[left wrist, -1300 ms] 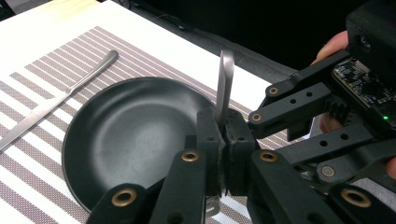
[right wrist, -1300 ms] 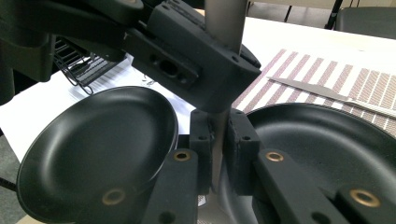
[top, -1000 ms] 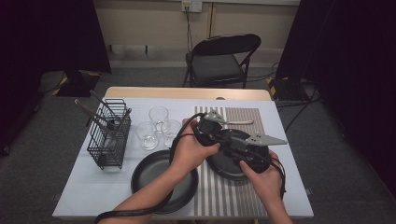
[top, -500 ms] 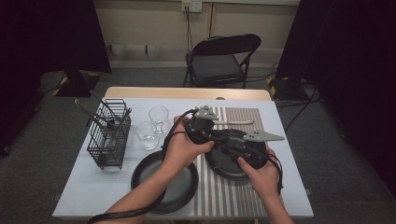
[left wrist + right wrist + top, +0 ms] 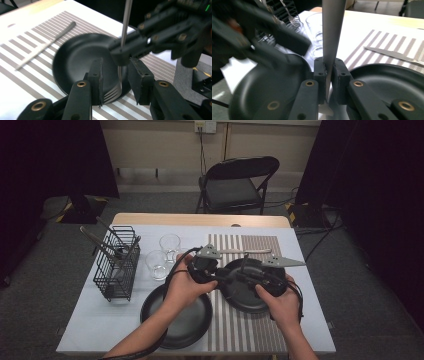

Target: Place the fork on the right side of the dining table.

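fork (image 5: 120, 75): pinched tight in right gripper (image 5: 329, 75) jaws
left gripper (image 5: 115, 82): jaws just opened, fork between, untouched
tip: pull left away slowly

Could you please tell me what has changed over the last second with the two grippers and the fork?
The left gripper has just opened its jaws, letting go of the fork, whose tines now sit loosely between them. The left hand slid slightly left and down. The right gripper stays shut on the fork's handle. Plates, glasses and basket kept their places.
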